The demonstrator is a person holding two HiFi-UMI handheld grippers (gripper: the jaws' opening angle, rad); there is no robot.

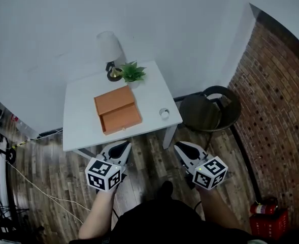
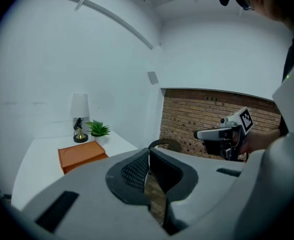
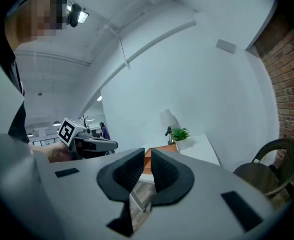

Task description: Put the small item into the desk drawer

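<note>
The person stands back from the white table (image 1: 77, 132), both tools held low over the wood floor and aimed at it. That looks like the stance before a reach, not a reach itself. The left gripper (image 1: 123, 146) has its fingers pressed together at the tips with nothing between them. The right gripper (image 1: 181, 147) keeps its fingers a sliver apart, also empty.

The small item (image 1: 164, 113) – a pale, round thing – sits alone near the table's front right corner, well apart from both tools. The orange drawer box (image 1: 118, 110) lies mid-table, and its lower tray seems pulled out toward the person, probably so the item can be dropped straight in. A lamp (image 1: 108, 47) and a potted plant (image 1: 133, 72) stand behind it at the wall, out of the way.

What the item actually is, I cannot make out; it is too small. Neither gripper view shows it, and the right gripper's own fingers cover most of the box. A dark chair (image 1: 212, 111) stands just beside the table's right edge, which could crowd the right arm.
</note>
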